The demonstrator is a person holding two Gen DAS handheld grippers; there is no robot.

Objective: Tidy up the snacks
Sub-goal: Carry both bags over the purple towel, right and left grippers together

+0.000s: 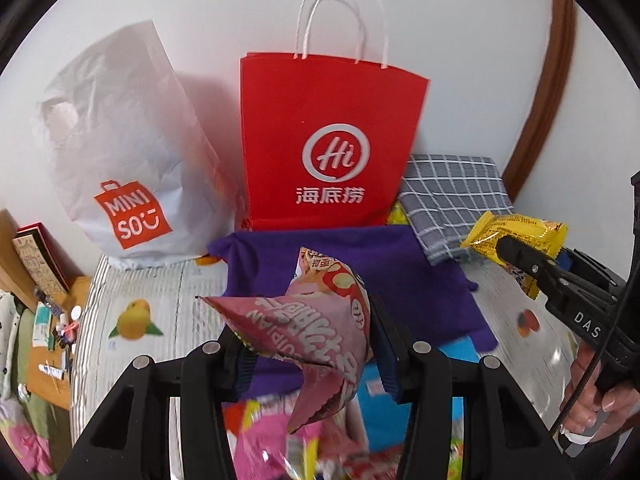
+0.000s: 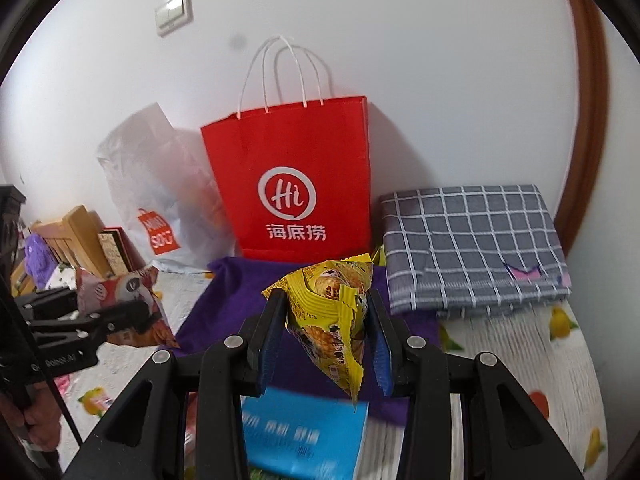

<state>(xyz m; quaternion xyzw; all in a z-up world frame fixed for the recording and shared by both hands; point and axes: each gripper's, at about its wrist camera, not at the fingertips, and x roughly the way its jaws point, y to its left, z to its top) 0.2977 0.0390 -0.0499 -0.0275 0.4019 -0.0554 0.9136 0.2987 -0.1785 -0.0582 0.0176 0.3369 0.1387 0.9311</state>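
At the far left of the left wrist view, books and small clutter [image 1: 44, 280] are seen on a lower surface beside the table. A white Miniso bag [image 1: 120, 152] is stood against the white wall [image 1: 460, 60], and just to its right a red paper bag [image 1: 328, 140] with white cord handles is set upright, touching the back edge of a purple cloth [image 1: 420, 272] that is spread on the fruit-printed tablecloth [image 1: 152, 304].

In the foreground, a pink snack packet [image 1: 312, 320] is clamped between the pads of the left gripper [image 1: 310, 356] and is held clear of the table, above the purple cloth. Beneath it, more pink snack packets [image 1: 272, 440] and a blue packet [image 1: 380, 412] are left lying, blurred.

To the right of the red bag, a folded grey checked cloth [image 1: 452, 200] is laid near the wall. Farther right, a yellow snack packet [image 2: 332, 312] is pinched between the blue pads of the right gripper [image 2: 326, 340]; it is held in the air in front of the red bag, over the purple cloth and the blue packet. A hand [image 1: 600, 396] is wrapped round that gripper's handle at the right edge. A brown curved frame [image 1: 548, 92] is seen along the wall at the far right.
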